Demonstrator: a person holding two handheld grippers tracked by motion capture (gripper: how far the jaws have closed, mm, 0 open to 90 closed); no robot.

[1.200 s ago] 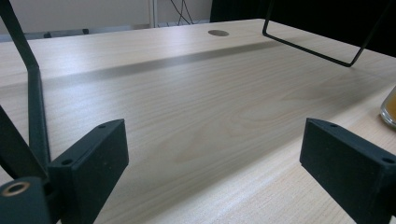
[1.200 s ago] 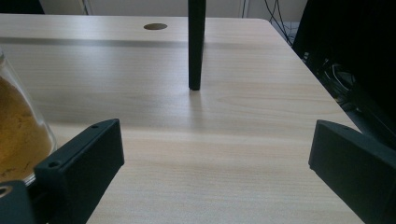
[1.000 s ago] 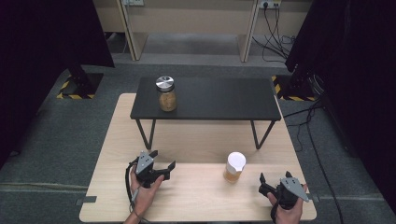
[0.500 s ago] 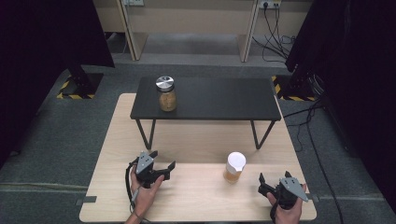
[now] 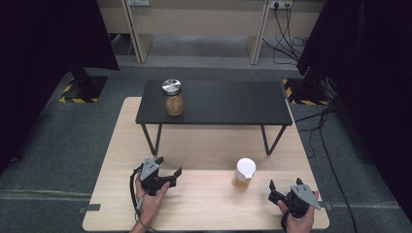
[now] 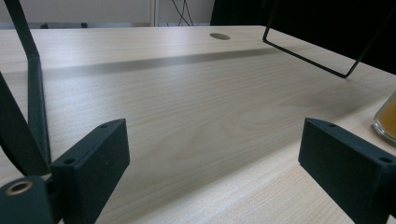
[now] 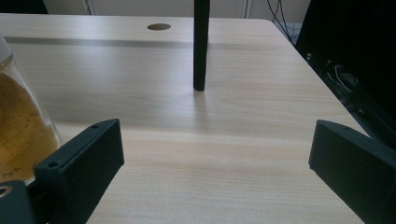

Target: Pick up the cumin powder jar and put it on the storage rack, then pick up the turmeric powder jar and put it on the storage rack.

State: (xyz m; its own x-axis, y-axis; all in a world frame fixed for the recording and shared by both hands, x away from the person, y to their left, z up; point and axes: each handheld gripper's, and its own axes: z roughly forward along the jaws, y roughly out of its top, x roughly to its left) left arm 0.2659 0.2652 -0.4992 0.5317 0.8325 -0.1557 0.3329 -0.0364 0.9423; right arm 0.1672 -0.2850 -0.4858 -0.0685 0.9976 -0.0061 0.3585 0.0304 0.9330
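Observation:
A glass jar [image 5: 244, 174] with a white lid and orange-yellow powder stands on the light wooden table [image 5: 204, 204], right of centre. A second jar [image 5: 173, 97], silver-lidded with brownish contents, stands on the low black table [image 5: 228, 104] behind. My left gripper [image 5: 168, 165] rests low on the wood at the front left, open and holding nothing. My right gripper [image 5: 284, 183] is at the front right, open, a short way right of the white-lidded jar. In the left gripper view the wide-apart jaws [image 6: 219, 158] frame bare wood, with the jar [image 6: 387, 119] at the right edge. In the right gripper view the jar [image 7: 18, 126] sits just left of the open gripper [image 7: 215, 158].
The black table's thin legs [image 5: 152, 138] stand on the wooden top; one leg [image 7: 201, 46] rises ahead of the right gripper. A cable hole [image 7: 159, 26] lies at the far edge. Dark curtains and cables [image 5: 320, 131] flank the table.

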